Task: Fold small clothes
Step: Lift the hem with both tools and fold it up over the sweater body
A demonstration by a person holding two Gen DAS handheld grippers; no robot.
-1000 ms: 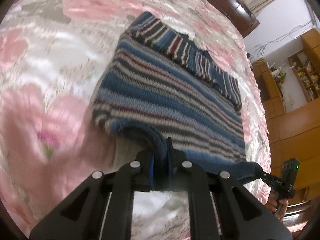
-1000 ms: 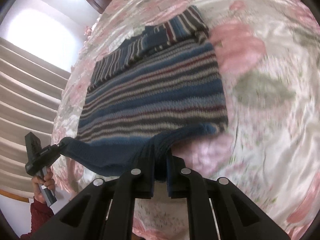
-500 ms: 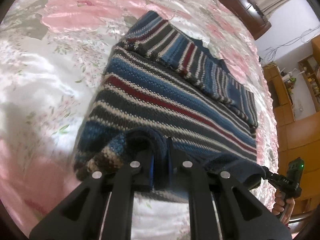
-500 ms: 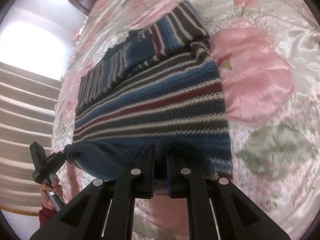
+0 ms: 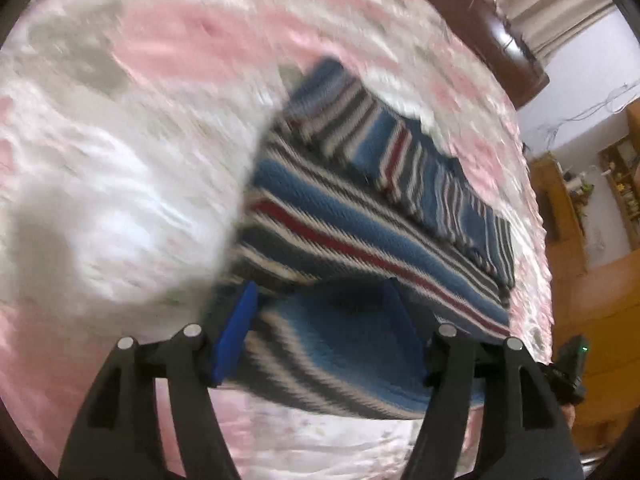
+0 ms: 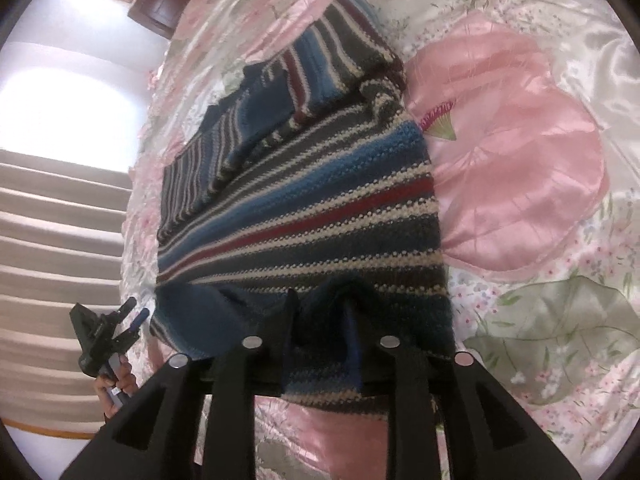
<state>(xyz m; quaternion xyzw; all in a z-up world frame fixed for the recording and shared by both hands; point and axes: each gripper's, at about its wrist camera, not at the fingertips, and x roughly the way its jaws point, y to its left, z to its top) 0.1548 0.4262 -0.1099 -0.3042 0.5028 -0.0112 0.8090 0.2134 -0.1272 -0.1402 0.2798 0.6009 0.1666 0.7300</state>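
My left hand-held gripper (image 5: 320,320) is wide open, and its blue pads sit on each side of the folded edge of the striped sweater (image 6: 304,208). My right hand-held gripper (image 6: 320,320) is partly open too, with a bump of the sweater between its fingers, not pinched. The sweater lies folded on the bed (image 6: 520,152), which has a shiny pink flower cover.

Sweater (image 6: 304,208): coarse matt knit wool. Bedspread (image 6: 520,152): glossy smooth satin. Headboard (image 5: 500,40): dark polished wood; gripper fingers (image 6: 236,400) matt black plastic.
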